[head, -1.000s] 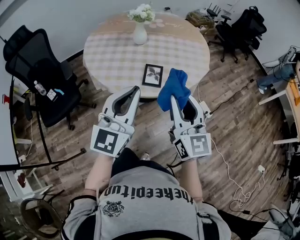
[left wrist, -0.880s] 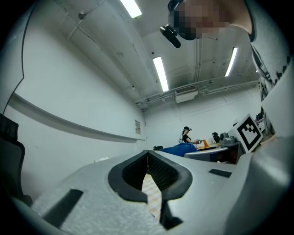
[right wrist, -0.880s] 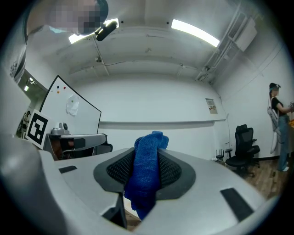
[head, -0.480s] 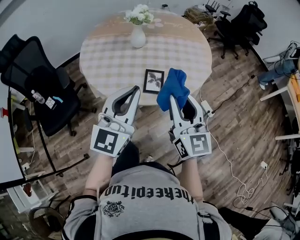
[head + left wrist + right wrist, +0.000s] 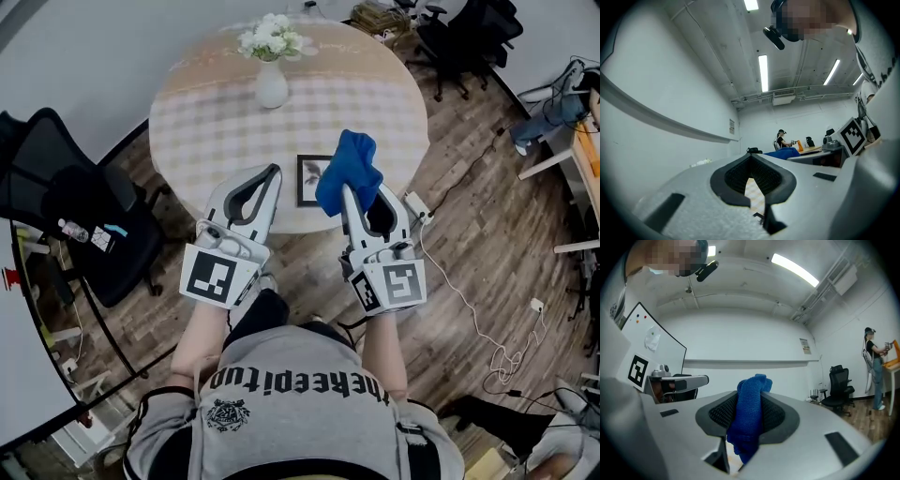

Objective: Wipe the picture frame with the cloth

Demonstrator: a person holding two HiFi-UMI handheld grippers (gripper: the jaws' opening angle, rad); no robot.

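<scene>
Cloth [image 5: 349,169] held over picture frame [image 5: 309,174] at near edge of round table [image 5: 216,122]

The blue cloth is pinched, bunched, between the jaws of the right gripper [image 5: 361,192]. The frame lies flat by the table's near edge, partly hidden by the cloth. The left gripper [image 5: 271,172] is clenched on nothing, just left of the frame. With the frame left unsteadied, it could be slid off that edge by a wiping stroke.
</scene>
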